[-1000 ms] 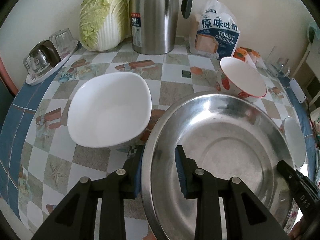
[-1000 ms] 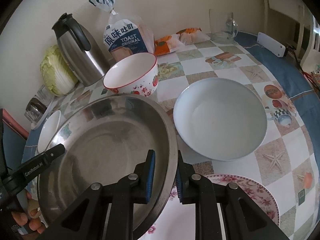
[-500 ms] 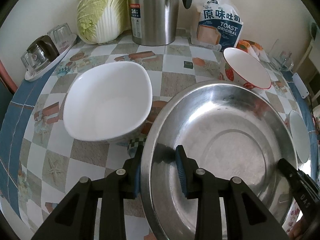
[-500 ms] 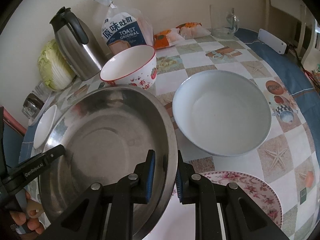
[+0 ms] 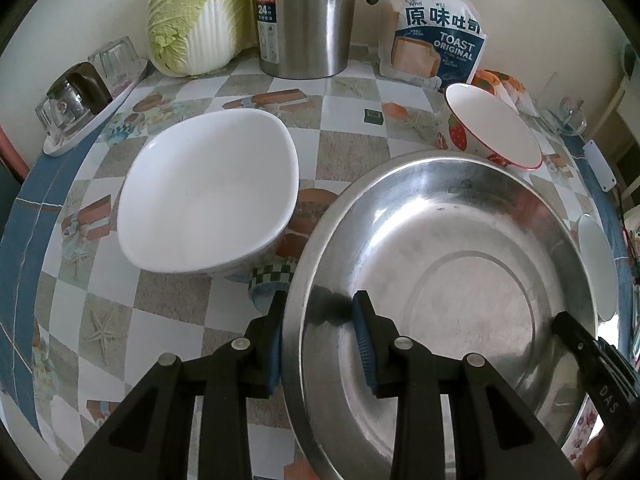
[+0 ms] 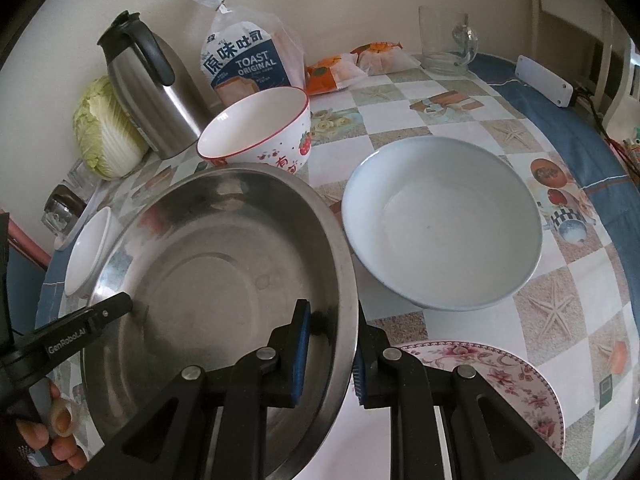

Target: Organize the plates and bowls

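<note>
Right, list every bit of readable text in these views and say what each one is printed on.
"原味吐司" and "TOAST ORIGINAL": bread bag.
"24": red-topped label on the steel thermos; its smaller print is too small to read.
"GenRoboAI": left gripper, seen from the right wrist view.
"DAS": right gripper, seen from the left wrist view; possibly cut off.
"有" plus a partly hidden character: strawberry bowl.
</note>
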`<state>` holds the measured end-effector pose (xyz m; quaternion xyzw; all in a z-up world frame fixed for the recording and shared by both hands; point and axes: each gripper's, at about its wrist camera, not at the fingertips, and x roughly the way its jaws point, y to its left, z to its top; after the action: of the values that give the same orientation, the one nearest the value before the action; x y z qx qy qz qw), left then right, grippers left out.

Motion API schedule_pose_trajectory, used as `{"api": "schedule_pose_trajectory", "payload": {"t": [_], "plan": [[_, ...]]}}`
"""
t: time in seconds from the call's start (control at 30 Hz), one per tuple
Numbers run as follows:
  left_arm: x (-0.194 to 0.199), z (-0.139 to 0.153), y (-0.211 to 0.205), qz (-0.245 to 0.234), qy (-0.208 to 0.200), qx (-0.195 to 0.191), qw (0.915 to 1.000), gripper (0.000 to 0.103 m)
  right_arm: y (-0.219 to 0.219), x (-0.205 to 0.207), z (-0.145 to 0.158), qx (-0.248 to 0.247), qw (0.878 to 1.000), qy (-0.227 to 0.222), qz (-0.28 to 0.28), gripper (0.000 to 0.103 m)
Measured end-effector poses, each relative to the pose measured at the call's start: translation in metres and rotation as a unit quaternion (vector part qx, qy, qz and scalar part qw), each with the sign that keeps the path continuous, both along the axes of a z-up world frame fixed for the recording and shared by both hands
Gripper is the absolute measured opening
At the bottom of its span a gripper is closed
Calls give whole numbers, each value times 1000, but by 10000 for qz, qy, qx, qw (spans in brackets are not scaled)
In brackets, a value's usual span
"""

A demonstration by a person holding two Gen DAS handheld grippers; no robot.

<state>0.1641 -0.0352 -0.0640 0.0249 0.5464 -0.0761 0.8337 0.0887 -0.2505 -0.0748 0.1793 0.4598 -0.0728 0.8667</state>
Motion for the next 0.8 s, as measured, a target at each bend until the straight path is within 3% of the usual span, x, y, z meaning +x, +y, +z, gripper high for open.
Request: {"api": "schedule_pose_trajectory", "payload": {"t": [0.3, 0.8], "plan": [[-3, 3, 4, 51, 247, 15, 9997, 33, -6, -4, 5, 72, 9999, 31, -73, 20], [-9, 13, 1, -72, 188, 58, 9998, 33, -2, -8, 15, -229, 9997, 100, 47, 14]]}}
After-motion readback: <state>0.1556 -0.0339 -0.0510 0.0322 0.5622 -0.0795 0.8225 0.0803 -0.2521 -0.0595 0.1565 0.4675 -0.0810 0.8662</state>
